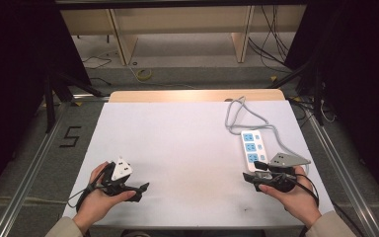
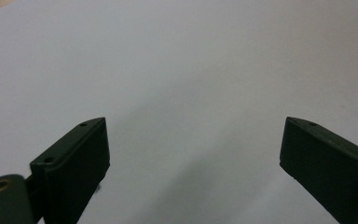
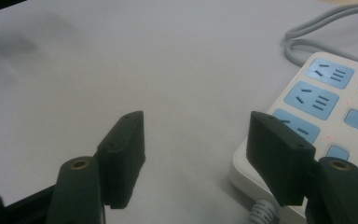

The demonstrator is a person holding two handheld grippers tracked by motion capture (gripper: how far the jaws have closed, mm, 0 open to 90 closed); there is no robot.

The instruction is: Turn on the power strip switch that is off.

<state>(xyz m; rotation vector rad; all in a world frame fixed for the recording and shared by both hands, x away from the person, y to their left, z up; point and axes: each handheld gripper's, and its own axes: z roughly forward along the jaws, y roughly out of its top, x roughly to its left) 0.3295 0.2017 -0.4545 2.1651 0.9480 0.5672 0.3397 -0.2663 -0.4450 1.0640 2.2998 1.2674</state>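
Observation:
A white power strip [image 1: 252,147] with blue sockets lies at the right of the white table sheet [image 1: 187,138], and its grey cable [image 1: 242,116] loops toward the far edge. My right gripper [image 1: 249,177] is held just in front of the strip's near end, pointing left. In the right gripper view its jaws stand open [image 3: 196,154] over bare sheet, with the power strip [image 3: 317,107] behind the right jaw and the cable [image 3: 317,28] beyond. My left gripper [image 1: 140,190] rests at the near left. Its jaws are wide open [image 2: 193,158] with nothing between them.
A wooden table edge [image 1: 192,95] shows past the sheet's far side. Metal rails [image 1: 34,163] run along both sides of the table. On the floor lie cables [image 1: 143,74] and a black "5" mark [image 1: 70,137]. Dark curtains [image 1: 15,74] flank the scene.

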